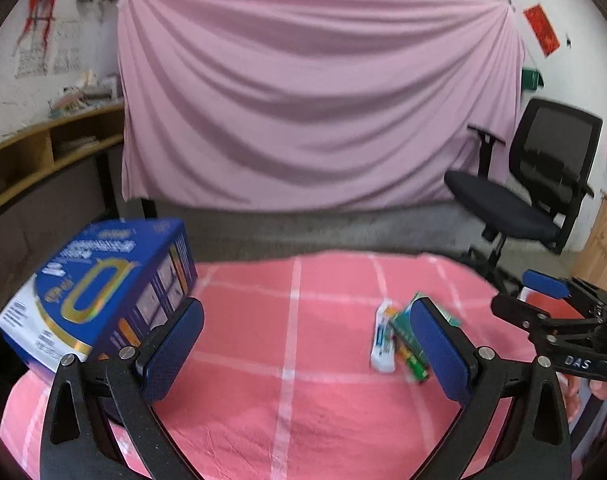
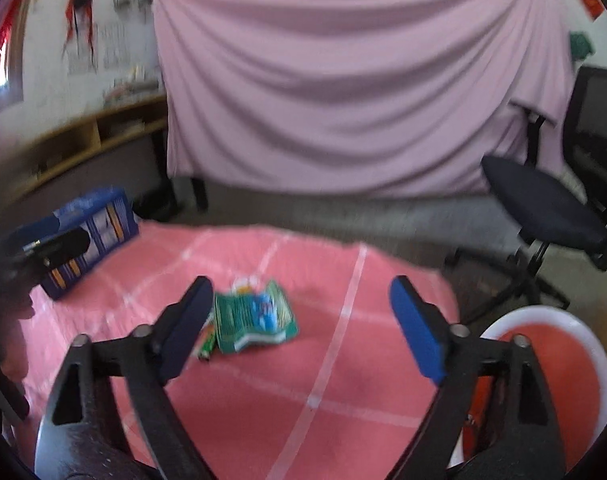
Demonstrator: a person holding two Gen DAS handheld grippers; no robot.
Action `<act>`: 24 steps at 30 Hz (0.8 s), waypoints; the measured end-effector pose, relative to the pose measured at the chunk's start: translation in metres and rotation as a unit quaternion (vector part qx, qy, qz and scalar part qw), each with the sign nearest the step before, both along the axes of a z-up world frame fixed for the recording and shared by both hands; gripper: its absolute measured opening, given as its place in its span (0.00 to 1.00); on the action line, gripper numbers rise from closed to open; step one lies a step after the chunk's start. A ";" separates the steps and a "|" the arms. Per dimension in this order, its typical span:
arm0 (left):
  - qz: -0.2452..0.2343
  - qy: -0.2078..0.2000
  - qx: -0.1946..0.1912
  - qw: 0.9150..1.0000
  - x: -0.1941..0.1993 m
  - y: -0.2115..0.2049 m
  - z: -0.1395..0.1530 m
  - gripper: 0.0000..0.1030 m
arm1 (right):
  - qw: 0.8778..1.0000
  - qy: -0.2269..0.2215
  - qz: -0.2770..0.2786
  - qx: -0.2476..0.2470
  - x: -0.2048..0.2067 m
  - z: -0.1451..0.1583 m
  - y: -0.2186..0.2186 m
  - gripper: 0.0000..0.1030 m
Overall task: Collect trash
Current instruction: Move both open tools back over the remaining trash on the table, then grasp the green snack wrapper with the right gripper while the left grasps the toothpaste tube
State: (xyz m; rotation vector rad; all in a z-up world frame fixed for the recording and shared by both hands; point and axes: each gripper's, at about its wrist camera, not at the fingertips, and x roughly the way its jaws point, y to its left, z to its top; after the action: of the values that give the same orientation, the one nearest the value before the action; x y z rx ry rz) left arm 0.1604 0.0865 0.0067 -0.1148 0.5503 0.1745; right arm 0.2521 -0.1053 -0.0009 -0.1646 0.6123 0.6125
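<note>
The left gripper point(image 1: 307, 348) hangs with its blue-padded jaws wide apart, gripping nothing, low in the frame over the pink checked tablecloth point(image 1: 287, 400). The right gripper point(image 2: 301, 328) is spread likewise. A crumpled green snack wrapper point(image 2: 255, 318) lies mid-frame beside a small white tube point(image 1: 382, 340). A blue cardboard box point(image 1: 103, 292) stands at left.

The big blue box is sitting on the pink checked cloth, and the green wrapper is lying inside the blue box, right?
Not quite. The green wrapper isn't inside the blue box; the right wrist view shows it lying out on the pink checked cloth, apart from the box.
</note>
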 end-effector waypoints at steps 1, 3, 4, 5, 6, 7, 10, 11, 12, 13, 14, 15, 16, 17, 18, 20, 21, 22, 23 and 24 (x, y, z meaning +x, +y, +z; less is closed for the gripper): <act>-0.003 0.008 -0.001 1.000 0.002 0.000 -0.002 0.96 | 1.000 0.010 0.005 -0.007 0.003 -0.006 0.003 0.91; -0.010 0.032 -0.006 0.999 0.010 0.001 -0.010 0.90 | 0.999 0.033 0.019 -0.023 0.011 -0.017 0.010 0.87; -0.013 0.041 -0.010 0.999 0.013 0.002 -0.013 0.88 | 0.998 0.047 0.027 -0.031 0.015 -0.024 0.015 0.86; -0.015 0.053 -0.017 0.998 0.017 0.003 -0.018 0.84 | 0.997 0.061 0.031 -0.042 0.019 -0.032 0.021 0.85; -0.017 0.062 -0.023 0.998 0.020 0.004 -0.021 0.78 | 0.996 0.069 0.033 -0.050 0.022 -0.037 0.025 0.83; -0.019 0.067 -0.027 0.997 0.022 0.004 -0.022 0.75 | 0.994 0.079 0.041 -0.058 0.025 -0.042 0.029 0.82; -0.029 0.084 -0.035 0.995 0.028 0.005 -0.029 0.69 | 0.991 0.096 0.058 -0.079 0.031 -0.050 0.041 0.82; -0.034 0.089 -0.038 0.995 0.030 0.005 -0.030 0.66 | 0.989 0.099 0.066 -0.088 0.032 -0.053 0.046 0.82; -0.039 0.094 -0.040 0.994 0.031 0.004 -0.030 0.63 | 0.988 0.100 0.070 -0.093 0.033 -0.055 0.049 0.81; -0.044 0.099 -0.043 0.993 0.034 0.004 -0.031 0.62 | 0.987 0.103 0.075 -0.099 0.034 -0.057 0.051 0.81; -0.049 0.103 -0.046 0.992 0.036 0.004 -0.032 0.59 | 0.985 0.109 0.080 -0.106 0.035 -0.060 0.054 0.78; -0.055 0.108 -0.049 0.991 0.039 0.003 -0.033 0.57 | 0.984 0.114 0.083 -0.110 0.036 -0.061 0.055 0.76; -0.060 0.112 -0.052 0.991 0.039 0.005 -0.036 0.56 | 0.983 0.118 0.085 -0.112 0.037 -0.063 0.055 0.72; -0.067 0.117 -0.055 0.989 0.042 0.004 -0.038 0.54 | 0.983 0.119 0.086 -0.110 0.037 -0.063 0.054 0.70; -0.072 0.120 -0.057 0.989 0.045 0.003 -0.038 0.51 | 0.983 0.118 0.085 -0.111 0.037 -0.062 0.053 0.68; -0.085 0.127 -0.064 0.986 0.050 0.001 -0.039 0.47 | 0.983 0.117 0.085 -0.112 0.036 -0.062 0.050 0.56; -0.091 0.131 -0.066 0.985 0.051 -0.001 -0.040 0.45 | 0.983 0.116 0.084 -0.113 0.036 -0.061 0.049 0.53; -0.097 0.134 -0.068 0.984 0.054 -0.003 -0.038 0.44 | 0.984 0.115 0.083 -0.112 0.035 -0.060 0.046 0.49; -0.105 0.138 -0.069 0.982 0.056 -0.006 -0.040 0.43 | 0.984 0.116 0.082 -0.109 0.034 -0.059 0.042 0.46; -0.111 0.142 -0.069 0.981 0.059 -0.008 -0.039 0.41 | 0.984 0.117 0.080 -0.108 0.034 -0.058 0.041 0.46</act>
State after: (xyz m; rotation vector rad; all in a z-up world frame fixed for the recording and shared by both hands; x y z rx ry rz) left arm 0.2195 0.0785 -0.0325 -0.1645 0.8549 -0.0666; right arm 0.2863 -0.0646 -0.0588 -0.3514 0.8993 0.7255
